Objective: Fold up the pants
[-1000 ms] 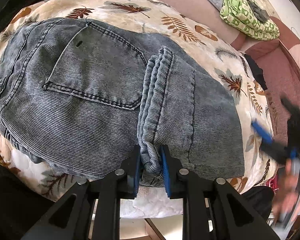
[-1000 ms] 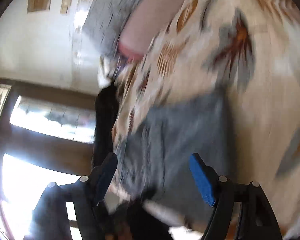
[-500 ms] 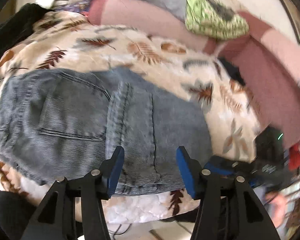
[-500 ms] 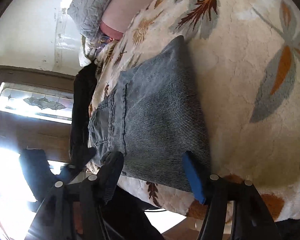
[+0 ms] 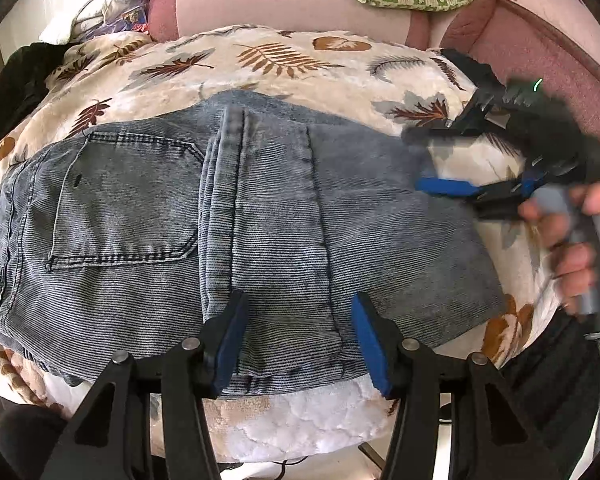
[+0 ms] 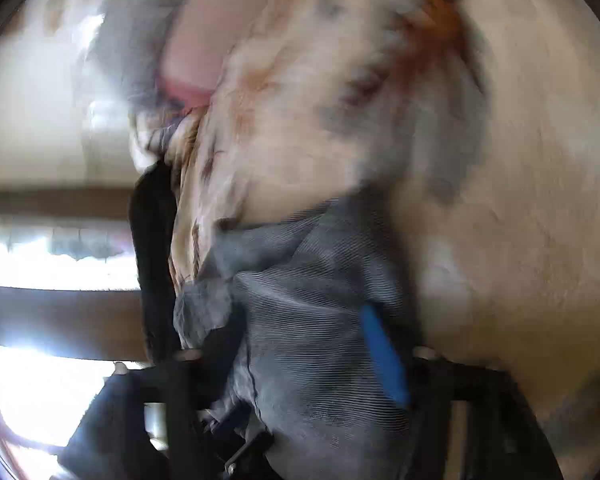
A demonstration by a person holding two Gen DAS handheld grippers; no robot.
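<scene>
A: Where are the pants (image 5: 236,220)?

B: Folded, at the bed's (image 5: 284,60) near edge.

A: Grippers?

B: Left hand-held gripper (image 5: 296,340) open, empty. Right hand-held gripper (image 6: 300,360) has been closing around denim; grip unclear.

— What can't you make out?
— The right wrist view is smeared; the leaf-print blanket (image 6: 480,208) is blurred, and the jeans (image 6: 320,320) hide one finger of the right gripper (image 6: 308,360).
— And the left wrist view?
— That gripper and the hand (image 5: 568,240) holding it are blurred.
</scene>
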